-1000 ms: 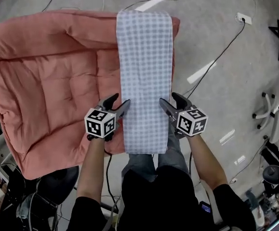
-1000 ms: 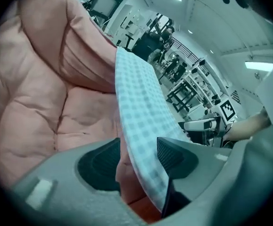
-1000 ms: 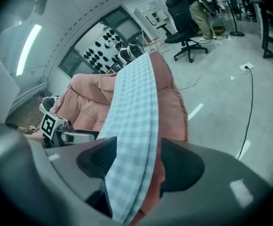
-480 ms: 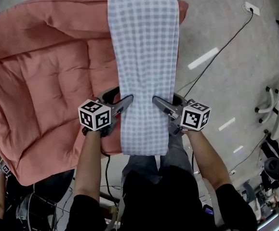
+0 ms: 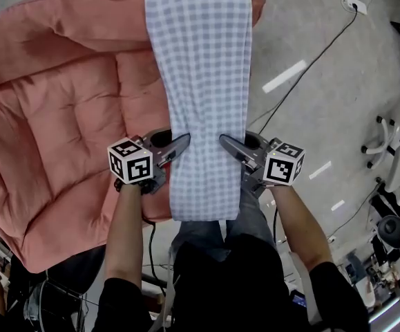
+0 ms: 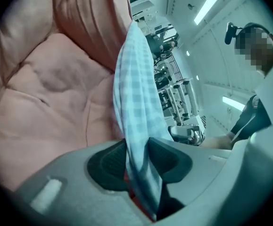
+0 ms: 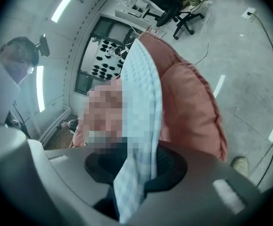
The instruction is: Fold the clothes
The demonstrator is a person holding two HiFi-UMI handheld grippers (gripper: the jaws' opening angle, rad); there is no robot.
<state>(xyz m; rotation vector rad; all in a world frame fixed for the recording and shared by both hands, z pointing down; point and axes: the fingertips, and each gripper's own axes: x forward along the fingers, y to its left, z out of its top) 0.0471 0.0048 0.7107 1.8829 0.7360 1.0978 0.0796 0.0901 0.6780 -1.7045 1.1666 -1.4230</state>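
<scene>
A long blue-and-white checked cloth (image 5: pixel 200 81) lies folded in a strip along the right side of a salmon-pink quilted cushion (image 5: pixel 54 116); its near end hangs over the cushion's edge. My left gripper (image 5: pixel 177 144) grips the strip's left edge and my right gripper (image 5: pixel 229 146) its right edge, a little above the near end. Both pairs of jaws have just been closing, with the fabric between them. In the left gripper view the cloth (image 6: pixel 134 93) is pinched between the dark pads (image 6: pixel 112 161). The right gripper view shows the cloth (image 7: pixel 143 107) clamped the same way.
The cushion rests on a grey concrete floor with cables and a power strip (image 5: pixel 354 4) at the right. White chair legs (image 5: pixel 393 158) stand at the right edge. The person's legs (image 5: pixel 206 234) are right below the cloth's near end. Office chairs (image 7: pixel 174 4) stand farther off.
Both grippers have come inward onto the strip's side edges and closed on it. The cloth is now drawn in slightly between them.
</scene>
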